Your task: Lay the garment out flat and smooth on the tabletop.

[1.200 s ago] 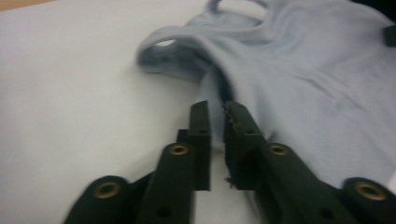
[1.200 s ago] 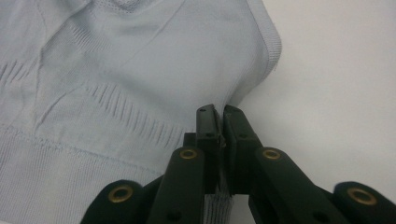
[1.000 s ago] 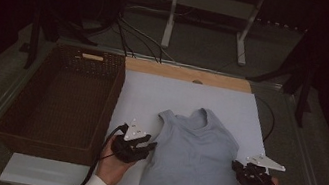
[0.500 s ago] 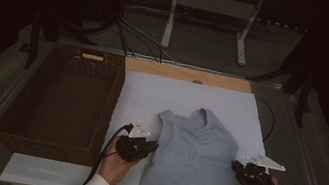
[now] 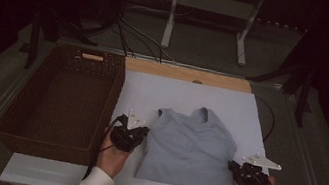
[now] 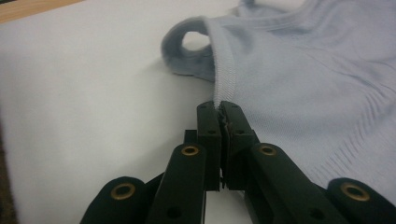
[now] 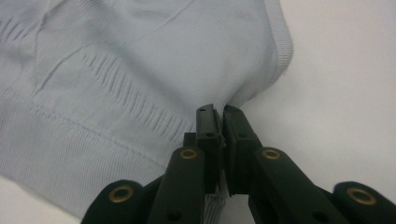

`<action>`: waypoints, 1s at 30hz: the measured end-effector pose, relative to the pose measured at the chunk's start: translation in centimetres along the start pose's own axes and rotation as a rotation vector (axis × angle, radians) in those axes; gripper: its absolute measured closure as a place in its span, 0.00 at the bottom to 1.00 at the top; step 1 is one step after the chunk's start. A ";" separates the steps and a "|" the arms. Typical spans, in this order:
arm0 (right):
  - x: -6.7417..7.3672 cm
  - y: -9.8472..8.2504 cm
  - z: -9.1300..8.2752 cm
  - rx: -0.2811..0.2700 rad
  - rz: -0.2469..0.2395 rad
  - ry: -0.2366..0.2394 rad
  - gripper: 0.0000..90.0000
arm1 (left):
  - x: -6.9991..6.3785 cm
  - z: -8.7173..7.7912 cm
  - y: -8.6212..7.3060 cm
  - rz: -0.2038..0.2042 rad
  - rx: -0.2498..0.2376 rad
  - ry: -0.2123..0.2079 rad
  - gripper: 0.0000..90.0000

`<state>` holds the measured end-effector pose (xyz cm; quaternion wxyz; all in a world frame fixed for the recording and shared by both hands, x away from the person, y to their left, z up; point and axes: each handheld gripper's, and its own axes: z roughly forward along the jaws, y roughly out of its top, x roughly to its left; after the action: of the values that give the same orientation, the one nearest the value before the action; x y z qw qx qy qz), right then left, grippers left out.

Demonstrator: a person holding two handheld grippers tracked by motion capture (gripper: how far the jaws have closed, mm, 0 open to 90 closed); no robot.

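You've got the pale blue top (image 5: 189,147) lying flat on the white board (image 5: 231,104), centre-low in the high view, neck toward the far edge, hem toward you. Brown basket (image 5: 62,98) sits at left of frame, just beside the board, well apart from the right hand.

Left gripper (image 5: 131,135) is at the top's left side; in the left gripper view the jaws are clamped together on the ribbed armhole trim (image 6: 223,77), with the strap loop (image 6: 187,46) curled up beyond it in the upper middle. Right gripper (image 5: 246,173) is at the lower right side; its view shows the jaws pressed closed on the side edge of the fabric (image 7: 259,79), just above the wide ribbed hem band (image 7: 70,154) at lower left.

Looks like a fold or lift is about to start, both edges pinched. To do it well:
- keep both pinches firm, the bites look thin, only the trim is caught
- raise both hands together and level so the cloth doesn't skew
- watch the loose strap loop, it may drag or flip
- don't pull the hands apart hard, the knit will likely stretch and slip out
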<state>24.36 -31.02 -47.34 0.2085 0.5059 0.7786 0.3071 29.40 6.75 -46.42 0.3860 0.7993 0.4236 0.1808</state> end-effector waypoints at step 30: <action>0.9 0.1 0.3 -0.008 -0.028 0.022 0.95 | -2.2 -0.9 -2.3 -0.043 -0.031 -0.109 0.49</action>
<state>24.23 -30.06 -47.53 0.2062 0.4906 0.7866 0.3130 26.32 6.16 -47.55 0.4246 0.7927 0.4161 0.1351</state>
